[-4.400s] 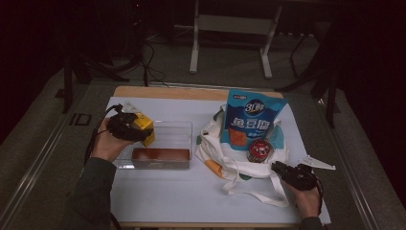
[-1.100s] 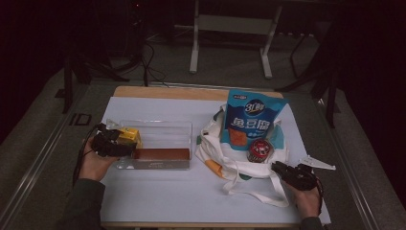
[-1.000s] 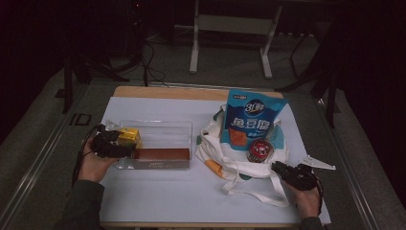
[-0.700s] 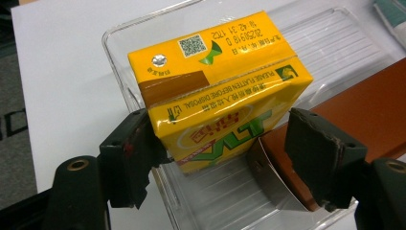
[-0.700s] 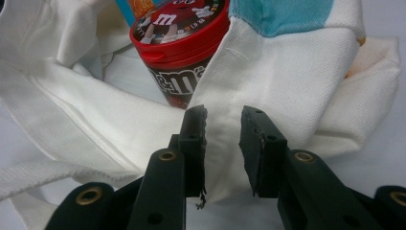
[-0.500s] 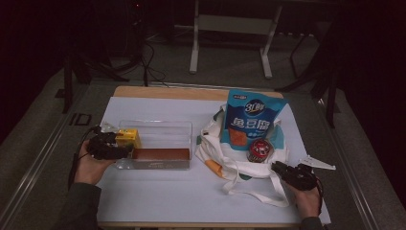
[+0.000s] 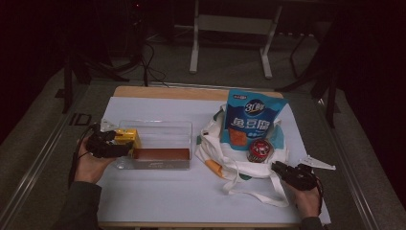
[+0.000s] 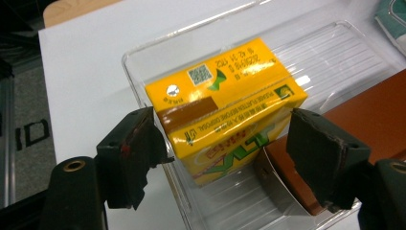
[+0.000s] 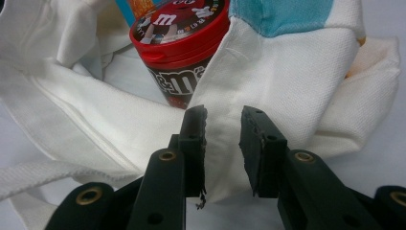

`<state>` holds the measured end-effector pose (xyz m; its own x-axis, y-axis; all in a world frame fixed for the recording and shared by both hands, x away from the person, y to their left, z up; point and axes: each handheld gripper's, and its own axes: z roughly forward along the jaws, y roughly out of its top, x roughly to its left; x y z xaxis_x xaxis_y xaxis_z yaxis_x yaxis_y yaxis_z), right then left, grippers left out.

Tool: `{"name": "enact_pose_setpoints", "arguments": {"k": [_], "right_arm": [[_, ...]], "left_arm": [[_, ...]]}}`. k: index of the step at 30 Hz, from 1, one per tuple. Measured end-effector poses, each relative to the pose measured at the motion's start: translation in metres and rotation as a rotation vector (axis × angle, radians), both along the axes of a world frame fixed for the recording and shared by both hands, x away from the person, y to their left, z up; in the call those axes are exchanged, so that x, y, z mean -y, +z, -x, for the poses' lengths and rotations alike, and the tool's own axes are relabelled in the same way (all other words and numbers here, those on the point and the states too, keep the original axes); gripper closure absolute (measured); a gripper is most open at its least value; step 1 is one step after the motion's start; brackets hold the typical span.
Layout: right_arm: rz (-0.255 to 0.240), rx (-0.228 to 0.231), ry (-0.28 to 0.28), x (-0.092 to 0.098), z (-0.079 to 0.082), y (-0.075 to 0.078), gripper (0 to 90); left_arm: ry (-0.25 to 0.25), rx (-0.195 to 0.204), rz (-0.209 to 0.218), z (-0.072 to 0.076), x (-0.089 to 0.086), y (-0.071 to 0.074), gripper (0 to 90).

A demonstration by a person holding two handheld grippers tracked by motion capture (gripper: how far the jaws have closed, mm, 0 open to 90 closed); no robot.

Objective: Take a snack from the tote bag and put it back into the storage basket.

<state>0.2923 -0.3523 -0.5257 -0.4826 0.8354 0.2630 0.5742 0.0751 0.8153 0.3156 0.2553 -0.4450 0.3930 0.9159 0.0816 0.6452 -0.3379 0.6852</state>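
A: What surrounds the yellow drink carton (image 8: 225, 108)?

B: It sits in the left end of the clear plastic bin (image 7: 160, 128), a brown box (image 7: 161, 154) beside it. The left gripper (image 8: 225, 158) straddles it; its jaws have just been opening, pads clear.

A: And lower right of the high view?

B: The right gripper (image 9: 223, 129) holds a fold of the white tote bag (image 9: 287, 81), beside the M&M's tub (image 9: 179, 40).

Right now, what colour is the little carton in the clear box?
Yellow, with a brown strip on top. The carton shows best in the left gripper view.
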Motion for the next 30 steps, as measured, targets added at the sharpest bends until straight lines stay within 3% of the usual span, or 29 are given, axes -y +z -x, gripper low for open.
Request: {"name": "enact_pose_setpoints", "arguments": {"k": [10,23,30], "right_arm": [[-0.003,0.0,0.001,0.0,0.0,0.0,71.0],[-0.003,-0.001,-0.001,0.0,0.0,-0.001,70.9],[-0.004,-0.001,0.0,0.0,0.0,-0.001,70.9]], "left_arm": [[-0.023,0.009,0.03,-0.002,0.0,0.007,21.4],[-0.026,0.057,0.02,-0.001,0.003,0.018,22.5],[-0.047,0.079,0.056,0.0,0.007,0.025,20.9]]}}
